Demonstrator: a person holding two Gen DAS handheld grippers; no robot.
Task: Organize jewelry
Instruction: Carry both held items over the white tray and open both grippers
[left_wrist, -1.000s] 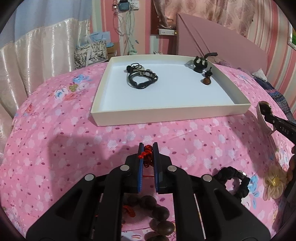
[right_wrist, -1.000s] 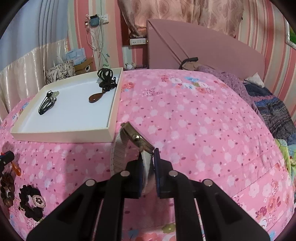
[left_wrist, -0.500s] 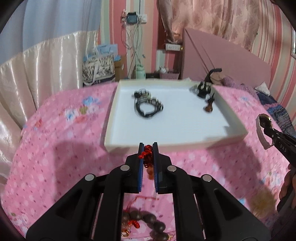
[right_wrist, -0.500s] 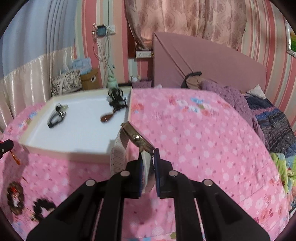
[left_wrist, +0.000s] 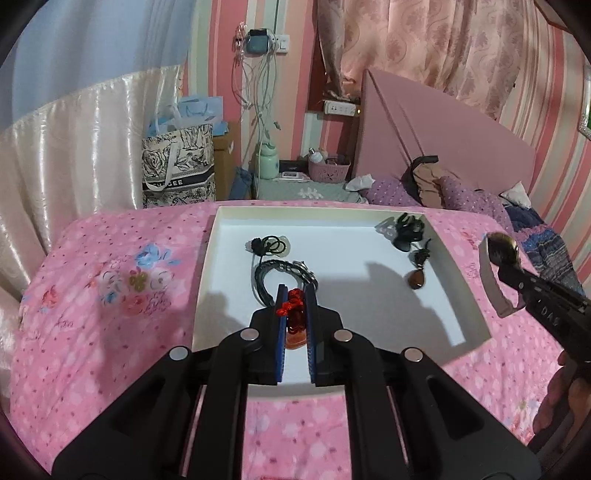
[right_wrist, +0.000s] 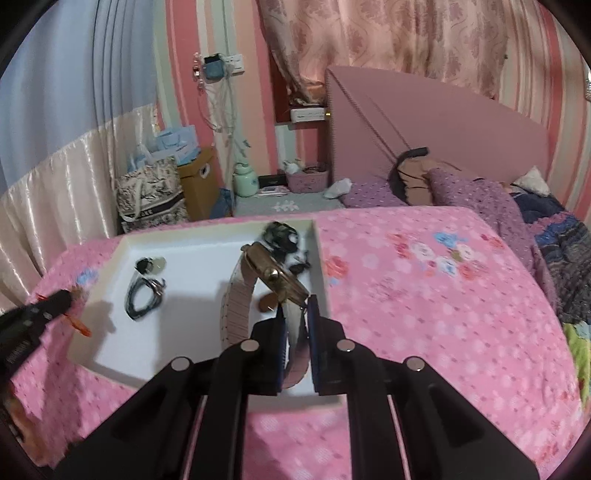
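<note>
A white tray (left_wrist: 369, 325) lies on the pink bed. In it are a black cord bracelet (left_wrist: 273, 275), a pale pendant on a black cord (left_wrist: 267, 245), and a brown pendant necklace (left_wrist: 416, 278). My left gripper (left_wrist: 294, 295) is shut on a red knotted cord with an orange bead (left_wrist: 294, 314), held above the tray's near part. My right gripper (right_wrist: 295, 308) is shut on a gold watch with a pink strap (right_wrist: 240, 302), above the tray's right side (right_wrist: 320, 258). The watch also shows in the left wrist view (left_wrist: 496, 273).
The bed's pink floral cover (left_wrist: 110, 314) surrounds the tray. Purple bedding and a brown bag (left_wrist: 428, 181) lie at the headboard. A patterned tote bag (left_wrist: 177, 173) and a bedside stand with a basket (left_wrist: 328, 171) are beyond the bed.
Both grippers have risen and moved forward over the tray, each still holding its piece. The beads and black bracelet on the bedcover have dropped out of view.
</note>
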